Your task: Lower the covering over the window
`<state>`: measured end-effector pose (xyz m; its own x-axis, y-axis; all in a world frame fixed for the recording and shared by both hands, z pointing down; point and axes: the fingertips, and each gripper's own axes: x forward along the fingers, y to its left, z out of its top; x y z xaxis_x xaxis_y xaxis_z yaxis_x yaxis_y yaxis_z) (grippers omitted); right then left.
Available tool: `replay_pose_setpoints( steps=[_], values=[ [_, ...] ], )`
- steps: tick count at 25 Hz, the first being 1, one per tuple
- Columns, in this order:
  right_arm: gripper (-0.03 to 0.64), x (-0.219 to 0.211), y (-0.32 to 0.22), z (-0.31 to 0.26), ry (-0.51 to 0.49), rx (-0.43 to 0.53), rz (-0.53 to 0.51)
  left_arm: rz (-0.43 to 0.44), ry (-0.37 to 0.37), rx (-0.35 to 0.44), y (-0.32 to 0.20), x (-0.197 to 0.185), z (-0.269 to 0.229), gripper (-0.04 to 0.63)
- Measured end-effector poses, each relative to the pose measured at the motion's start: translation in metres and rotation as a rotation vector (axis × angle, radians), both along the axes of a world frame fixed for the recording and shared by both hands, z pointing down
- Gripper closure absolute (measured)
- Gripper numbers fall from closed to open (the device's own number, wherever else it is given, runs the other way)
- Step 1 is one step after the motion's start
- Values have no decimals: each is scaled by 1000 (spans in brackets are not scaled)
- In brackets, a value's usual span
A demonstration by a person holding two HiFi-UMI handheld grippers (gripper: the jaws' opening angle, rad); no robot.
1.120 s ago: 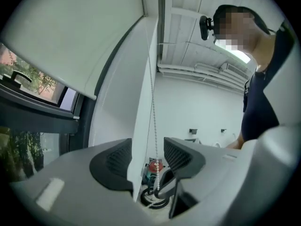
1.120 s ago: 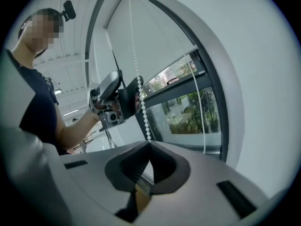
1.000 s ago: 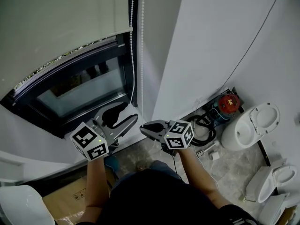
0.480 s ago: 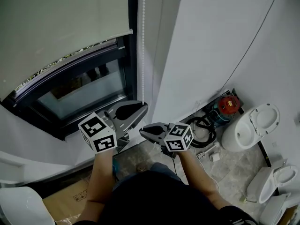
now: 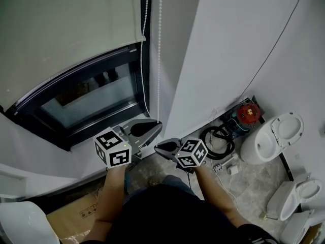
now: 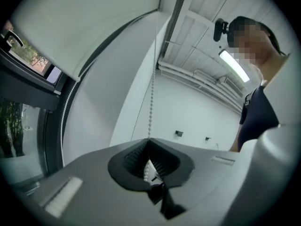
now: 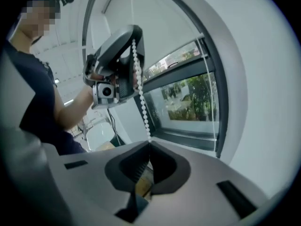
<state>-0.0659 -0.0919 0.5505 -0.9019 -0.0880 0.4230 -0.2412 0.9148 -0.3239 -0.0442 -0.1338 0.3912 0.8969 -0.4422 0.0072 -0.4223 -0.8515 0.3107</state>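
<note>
The pale roller blind (image 5: 66,29) covers the upper part of the dark-framed window (image 5: 86,95). Its white bead chain (image 5: 160,60) hangs along the right side of the frame. My left gripper (image 5: 156,125) has just been closing and is shut on that chain (image 6: 153,93), whose beads run between its jaws (image 6: 149,142). My right gripper (image 5: 158,147) sits just below it, shut on the same chain (image 7: 141,102) right at its tips (image 7: 149,144). The right gripper view shows the left gripper (image 7: 135,32) higher up the strand. A second strand hangs closer to the frame.
A white wall (image 5: 228,44) stands right of the window. On the floor to the right are a black hose coil (image 5: 218,136), a red device (image 5: 248,112) and a toilet (image 5: 271,136). A cardboard box (image 5: 76,220) lies at lower left.
The left gripper swung right onto the bead chain and its jaws closed on it. The right gripper sank a little with the chain. The blind's lower edge sits slightly lower.
</note>
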Motion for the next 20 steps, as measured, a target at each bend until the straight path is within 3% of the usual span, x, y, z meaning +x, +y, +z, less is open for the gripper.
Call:
replay_pose_setpoints(
  steps=[4, 8, 11, 15, 18, 20],
  values=[
    [604, 2, 2, 15, -4, -47, 15, 14, 67, -63, 5, 1, 15, 583],
    [604, 3, 4, 28, 31, -57, 6, 10, 30, -83, 4, -1, 30, 583],
    [603, 9, 4, 32, 18, -70, 17, 8, 76, -110, 3, 0, 36, 583],
    [603, 23, 3, 48, 89, -46, -4, 25, 4, -130, 2, 16, 52, 583],
    [603, 30, 2, 55, 91, -51, 3, 20, 36, -168, 4, 22, 58, 583],
    [603, 32, 4, 60, 139, -34, -30, 8, 5, -185, 2, 23, 65, 583]
  ],
)
